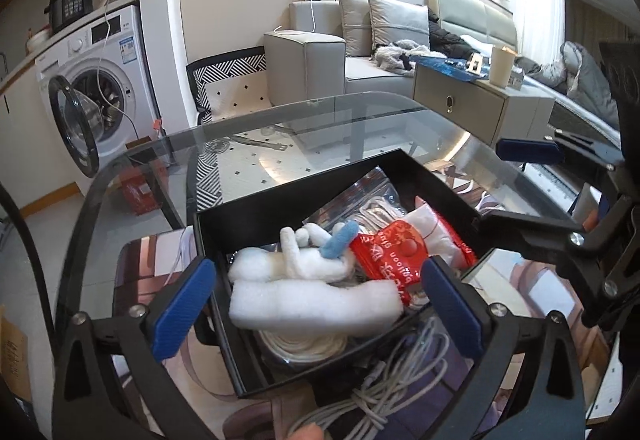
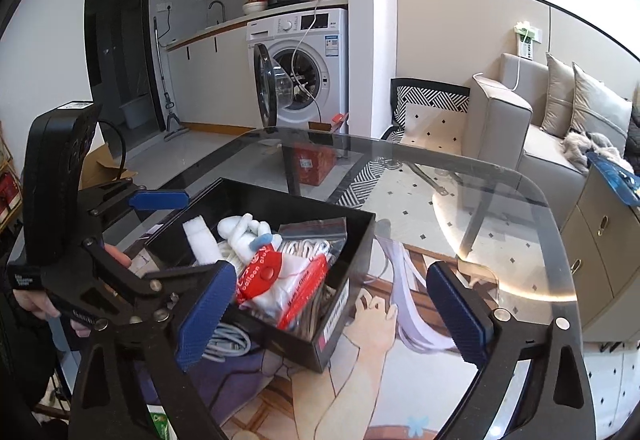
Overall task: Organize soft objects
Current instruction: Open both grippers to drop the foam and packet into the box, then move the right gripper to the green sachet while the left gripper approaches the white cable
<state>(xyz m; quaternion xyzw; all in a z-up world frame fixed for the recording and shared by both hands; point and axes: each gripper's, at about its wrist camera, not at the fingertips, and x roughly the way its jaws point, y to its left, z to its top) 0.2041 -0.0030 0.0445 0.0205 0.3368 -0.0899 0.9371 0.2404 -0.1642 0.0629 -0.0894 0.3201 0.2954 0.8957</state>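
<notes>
A black open box [image 1: 304, 196] [image 2: 344, 300] stands on the glass table. It holds a white foam block [image 1: 312, 304] [image 2: 200, 240], a white plush toy with a blue piece [image 1: 312, 252] [image 2: 248, 232], a red and white balloon packet [image 1: 396, 252] [image 2: 288, 280] and bagged white cords [image 1: 372, 208] [image 2: 308, 244]. My left gripper [image 1: 316, 316] is open over the box's near edge, with the foam block between its blue pads, not touching. My right gripper [image 2: 332, 312] is open at the box's right corner and holds nothing.
A grey cable bundle [image 1: 396, 376] [image 2: 228, 344] lies beside the box on a printed mat [image 2: 360, 380]. The glass table's rim [image 1: 132, 152] [image 2: 552, 208] curves round the far side. A washing machine [image 2: 308, 60], a sofa [image 1: 360, 52] and a beige cabinet [image 1: 480, 104] stand beyond.
</notes>
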